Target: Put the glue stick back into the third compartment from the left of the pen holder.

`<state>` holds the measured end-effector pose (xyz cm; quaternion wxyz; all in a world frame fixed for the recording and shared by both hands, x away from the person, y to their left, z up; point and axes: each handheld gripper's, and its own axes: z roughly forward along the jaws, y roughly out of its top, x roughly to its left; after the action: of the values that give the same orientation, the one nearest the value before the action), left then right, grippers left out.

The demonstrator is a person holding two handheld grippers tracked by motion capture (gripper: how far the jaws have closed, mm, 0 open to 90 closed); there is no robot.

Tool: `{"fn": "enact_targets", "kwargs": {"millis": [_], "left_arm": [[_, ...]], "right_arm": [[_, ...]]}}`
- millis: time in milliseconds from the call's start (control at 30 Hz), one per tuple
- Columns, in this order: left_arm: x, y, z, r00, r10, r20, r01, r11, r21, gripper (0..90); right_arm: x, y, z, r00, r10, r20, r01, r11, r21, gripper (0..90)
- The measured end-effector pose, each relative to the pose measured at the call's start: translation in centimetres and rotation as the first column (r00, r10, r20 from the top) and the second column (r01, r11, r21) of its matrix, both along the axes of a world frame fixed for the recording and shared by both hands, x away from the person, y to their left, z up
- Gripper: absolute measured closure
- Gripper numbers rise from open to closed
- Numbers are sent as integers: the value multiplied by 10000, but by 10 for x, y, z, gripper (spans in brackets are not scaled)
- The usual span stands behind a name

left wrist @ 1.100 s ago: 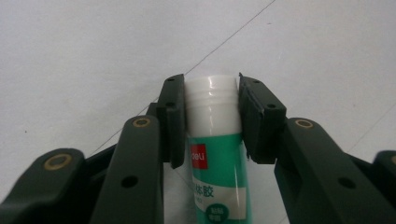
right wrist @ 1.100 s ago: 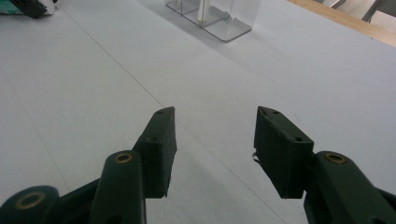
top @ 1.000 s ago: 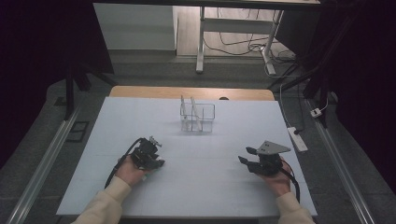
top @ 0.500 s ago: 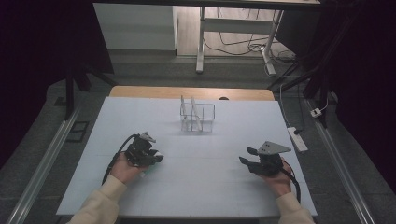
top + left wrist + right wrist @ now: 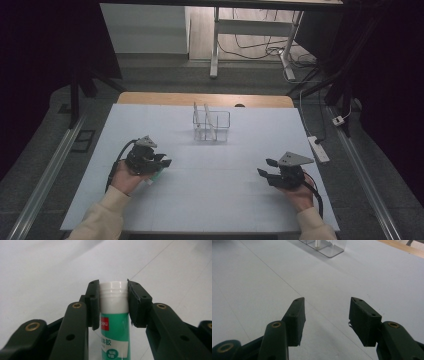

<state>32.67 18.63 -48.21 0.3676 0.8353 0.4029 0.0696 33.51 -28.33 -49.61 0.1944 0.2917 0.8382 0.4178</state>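
Two claws were at work near the worktop's (image 5: pixel 210 195) front edge. At about seven o'clock, the left claw (image 5: pixel 113 303) clamped the white cap end of a green-bodied plastic glue stick (image 5: pixel 115 322), low over the surface. At five o'clock the right claw (image 5: pixel 325 315) stood empty, jaws spread. The pick-up step looked done; next seemed a carry toward twelve o'clock, to the clear plastic divided organiser (image 5: pixel 211 126), calling for an upright, steady drop into one compartment.
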Motion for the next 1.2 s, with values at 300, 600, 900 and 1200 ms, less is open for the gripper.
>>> {"fn": "enact_targets", "kwargs": {"millis": [300,600,900,1200], "left_arm": [[-3,10,7,9987,96,506,-59,9974,-725,647],[-5,14,15,9944,164,1048,-53,9944,-1052,647],[-4,14,26,9869,375,1572,-175,9918,-1269,646],[2,11,35,9819,279,1872,29,9868,-1620,646]], "right_arm": [[1,0,-2,10000,30,-80,-31,10000,-76,457],[1,1,-3,9999,57,-110,-59,9998,-171,455],[1,1,-3,9999,54,-133,-56,9998,-187,456],[1,1,-3,9998,-34,-183,32,9999,-136,455]]}}
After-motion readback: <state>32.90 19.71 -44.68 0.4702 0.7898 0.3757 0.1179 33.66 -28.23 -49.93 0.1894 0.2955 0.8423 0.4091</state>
